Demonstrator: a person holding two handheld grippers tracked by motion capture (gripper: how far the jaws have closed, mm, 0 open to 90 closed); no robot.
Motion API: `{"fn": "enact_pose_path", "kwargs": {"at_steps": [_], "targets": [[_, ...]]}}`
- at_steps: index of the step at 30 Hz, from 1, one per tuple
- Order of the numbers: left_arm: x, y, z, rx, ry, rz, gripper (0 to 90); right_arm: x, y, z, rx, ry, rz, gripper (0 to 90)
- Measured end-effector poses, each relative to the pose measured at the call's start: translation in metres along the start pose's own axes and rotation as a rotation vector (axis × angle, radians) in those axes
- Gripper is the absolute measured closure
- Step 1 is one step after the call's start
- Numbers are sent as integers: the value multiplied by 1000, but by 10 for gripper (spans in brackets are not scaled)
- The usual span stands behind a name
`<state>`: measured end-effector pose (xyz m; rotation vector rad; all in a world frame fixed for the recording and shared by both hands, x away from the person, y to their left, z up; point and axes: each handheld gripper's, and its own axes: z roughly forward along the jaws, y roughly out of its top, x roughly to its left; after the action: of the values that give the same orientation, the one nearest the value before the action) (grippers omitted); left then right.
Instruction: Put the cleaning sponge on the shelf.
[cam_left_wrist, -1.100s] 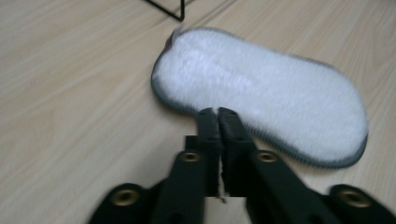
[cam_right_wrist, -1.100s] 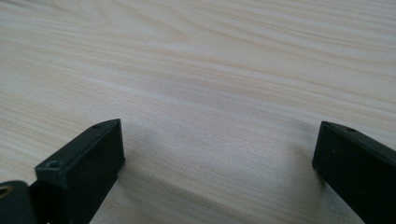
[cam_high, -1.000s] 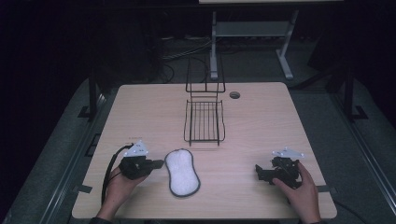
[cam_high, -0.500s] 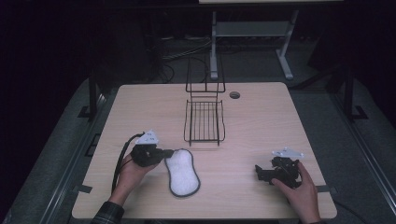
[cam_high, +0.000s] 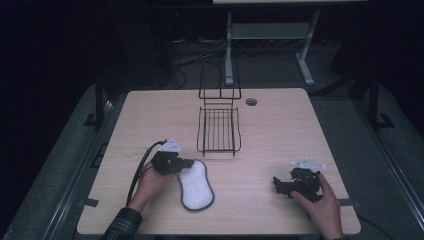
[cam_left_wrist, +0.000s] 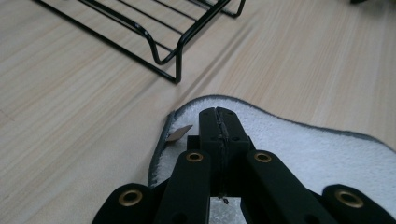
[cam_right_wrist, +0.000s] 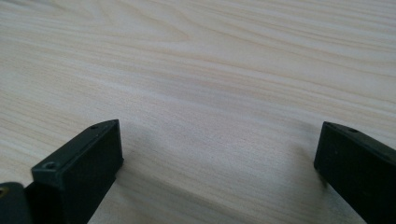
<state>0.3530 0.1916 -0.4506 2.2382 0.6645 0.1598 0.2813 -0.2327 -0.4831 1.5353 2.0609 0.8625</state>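
Left tool (cam_left_wrist: 219, 114) moved onto pad (cam_left_wrist: 299, 144) — jaws closed.

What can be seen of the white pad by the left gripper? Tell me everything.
The white pad is a flat, elongated oval with rounded ends, of fluffy terry-like cloth with a dark grey bound edge and a small tag at its rim. It lies flat on the table just in front of the wire rack, apart from it. The left gripper, jaws shut, sits over its near end.

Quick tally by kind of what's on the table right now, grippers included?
White pad: 1
Black wire rack: 1
Grippers: 2, left gripper, fingers shut over the pad's end, and right gripper, fingers open on the table
Total: 4
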Motion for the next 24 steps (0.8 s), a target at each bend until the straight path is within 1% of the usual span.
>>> {"fn": "enact_pose_path", "kwargs": {"at_steps": [6, 7, 9, 10, 14, 17, 18, 20, 23, 24], "targets": [[1, -2, 0, 6, 1, -19, 896, 0, 0, 0, 0, 0, 0, 5], [1, -3, -1, 8, 3, -16, 896, 0, 0, 0, 0, 0, 0, 5], [1, -4, -2, 6, 3, -25, 896, 0, 0, 0, 0, 0, 0, 6], [2, -5, -3, 11, 4, -21, 896, 0, 0, 0, 0, 0, 0, 5], [3, -9, -8, 15, 3, -39, 896, 0, 0, 0, 1, 0, 0, 5], [3, -11, -11, 18, 7, -34, 896, 0, 0, 0, 0, 0, 0, 5], [3, -12, -12, 17, 7, -42, 896, 0, 0, 0, 0, 0, 0, 5], [2, -14, -16, 33, 18, -32, 896, 0, 0, 0, 0, 0, 0, 5], [0, -16, -19, 37, 27, -29, 896, 0, 0, 0, 0, 0, 0, 5], [0, -18, -20, 38, 26, -35, 896, 0, 0, 0, 0, 0, 0, 6]]}}
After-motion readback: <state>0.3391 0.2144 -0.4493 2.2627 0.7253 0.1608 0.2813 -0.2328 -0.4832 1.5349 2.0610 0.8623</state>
